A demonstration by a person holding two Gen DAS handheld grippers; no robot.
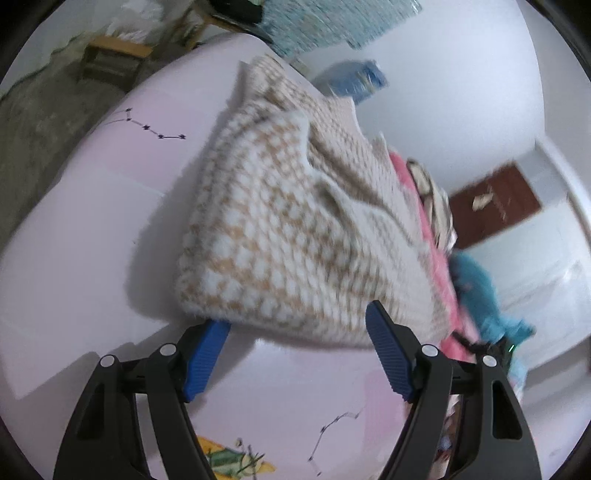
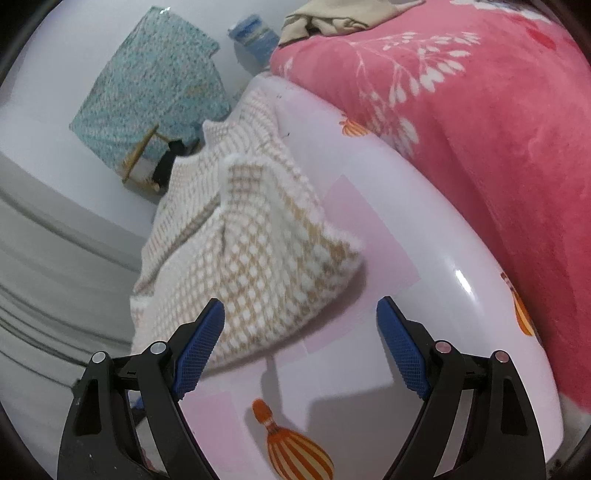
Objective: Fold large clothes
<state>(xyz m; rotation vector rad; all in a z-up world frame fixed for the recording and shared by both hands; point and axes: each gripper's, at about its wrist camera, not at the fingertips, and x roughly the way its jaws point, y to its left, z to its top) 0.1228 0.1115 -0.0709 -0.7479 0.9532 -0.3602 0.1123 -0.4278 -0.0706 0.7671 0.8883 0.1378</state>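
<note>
A thick beige-and-white checked knit garment [image 1: 280, 221] lies bunched on a pale pink bed sheet [image 1: 110, 192]. My left gripper [image 1: 299, 325] stands open at its near edge, the blue pads [image 1: 388, 354] wide apart and the cloth's hem just ahead of them. The right wrist view has the same knit garment [image 2: 258, 251] from its other side. My right gripper [image 2: 301, 314] is open too, its left pad over the garment's near corner and its right pad over bare sheet [image 2: 424, 258]. Neither gripper holds anything.
A pink fleece blanket [image 2: 480, 147] with white leaf print covers the bed to the right. A teal patterned cloth [image 2: 155, 81] hangs over a wooden chair beyond the bed, and a blue-topped water bottle [image 2: 255, 33] stands by the wall. Grey floor [image 2: 55, 240] runs along the bed's left edge.
</note>
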